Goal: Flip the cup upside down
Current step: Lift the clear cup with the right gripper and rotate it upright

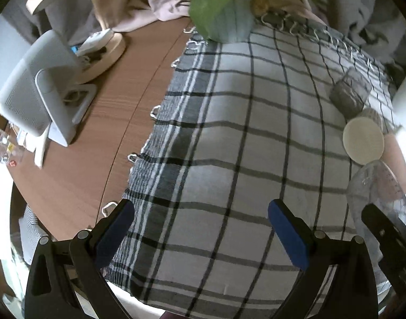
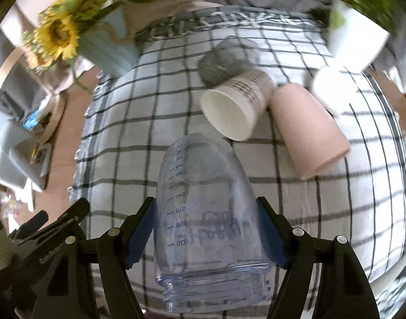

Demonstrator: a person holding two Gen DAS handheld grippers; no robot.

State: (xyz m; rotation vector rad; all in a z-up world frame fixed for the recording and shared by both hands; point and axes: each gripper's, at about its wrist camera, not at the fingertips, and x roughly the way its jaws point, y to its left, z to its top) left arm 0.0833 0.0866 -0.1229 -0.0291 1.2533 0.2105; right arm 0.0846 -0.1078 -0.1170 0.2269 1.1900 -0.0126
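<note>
My right gripper is shut on a clear plastic measuring cup with blue ml marks. The cup points away from me, its threaded open mouth toward the camera and its closed base far; the printed numbers read upside down. It is held above the checked cloth. In the left wrist view the same cup shows at the right edge beside the right gripper's black finger. My left gripper is open and empty over the cloth.
A paper cup, a pink cup and a grey glass lie on their sides at the far right. A sunflower vase, white pot, white device and wooden stand surround the cloth.
</note>
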